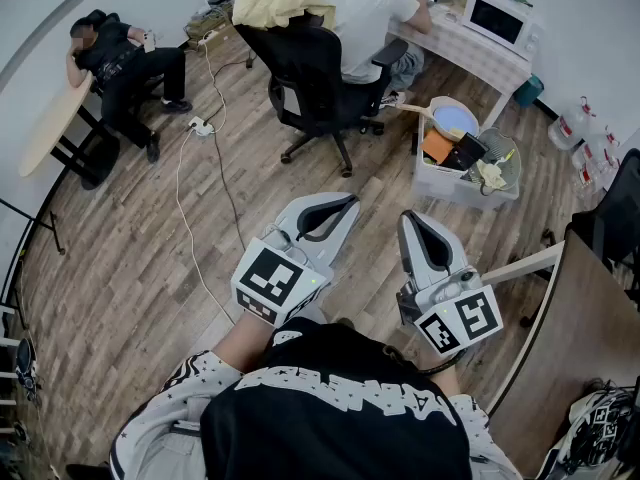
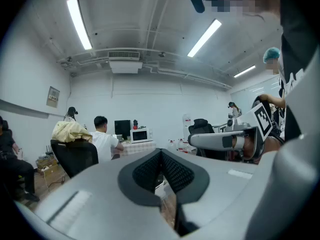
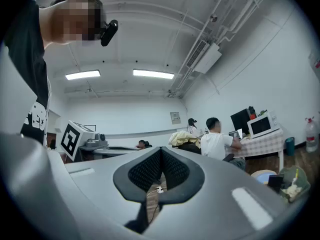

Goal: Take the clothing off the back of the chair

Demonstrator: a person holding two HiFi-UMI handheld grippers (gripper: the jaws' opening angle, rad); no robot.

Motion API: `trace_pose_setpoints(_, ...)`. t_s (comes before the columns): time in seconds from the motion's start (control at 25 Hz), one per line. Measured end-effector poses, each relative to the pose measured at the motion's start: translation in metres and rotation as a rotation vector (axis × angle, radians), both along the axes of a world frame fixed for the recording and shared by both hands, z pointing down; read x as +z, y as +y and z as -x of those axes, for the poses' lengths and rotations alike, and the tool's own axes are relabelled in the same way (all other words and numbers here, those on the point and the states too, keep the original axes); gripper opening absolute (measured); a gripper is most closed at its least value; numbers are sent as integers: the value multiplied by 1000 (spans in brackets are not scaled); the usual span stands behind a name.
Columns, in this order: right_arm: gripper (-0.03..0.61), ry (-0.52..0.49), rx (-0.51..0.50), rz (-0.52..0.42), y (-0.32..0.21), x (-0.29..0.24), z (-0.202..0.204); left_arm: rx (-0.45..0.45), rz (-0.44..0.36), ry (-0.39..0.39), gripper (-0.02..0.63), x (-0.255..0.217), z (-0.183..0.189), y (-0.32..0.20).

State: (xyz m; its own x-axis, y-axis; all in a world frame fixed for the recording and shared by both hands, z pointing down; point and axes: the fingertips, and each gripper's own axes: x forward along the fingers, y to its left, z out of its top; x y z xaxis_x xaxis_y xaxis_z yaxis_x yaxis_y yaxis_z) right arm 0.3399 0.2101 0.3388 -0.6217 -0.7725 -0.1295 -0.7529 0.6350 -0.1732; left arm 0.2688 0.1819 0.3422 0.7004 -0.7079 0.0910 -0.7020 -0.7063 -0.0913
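From the head view, a pale yellow garment (image 1: 280,3) lies draped over the back of a black office chair (image 1: 312,73), well apart from both hands. The left gripper (image 1: 347,204) and right gripper (image 1: 413,219) are held level, side by side.

In the left gripper view, the jaws are pressed together and empty, with the garment (image 2: 71,132) far off at left.

In the right gripper view, the jaws are likewise together, gripping nothing.

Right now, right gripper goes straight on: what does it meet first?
Free nearby; the right gripper probably meets the chair with the clothing first, just right of its line. Depth unclear.
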Motion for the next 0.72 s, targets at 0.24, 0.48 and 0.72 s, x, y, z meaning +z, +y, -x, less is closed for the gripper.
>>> trace_pose_setpoints(0.24, 12, -28, -13, -18, 1, -5, -2, 16, -16, -13, 0, 2, -4, 5)
trace_pose_setpoints(0.48, 14, -39, -34, -11, -2, -3, -2, -16, -12, -28, 0, 3, 2, 6)
trace_pose_setpoints(0.72, 14, -43, -86, -4, -16, -1, 14, -63, -29, -47, 0, -2, 17, -4)
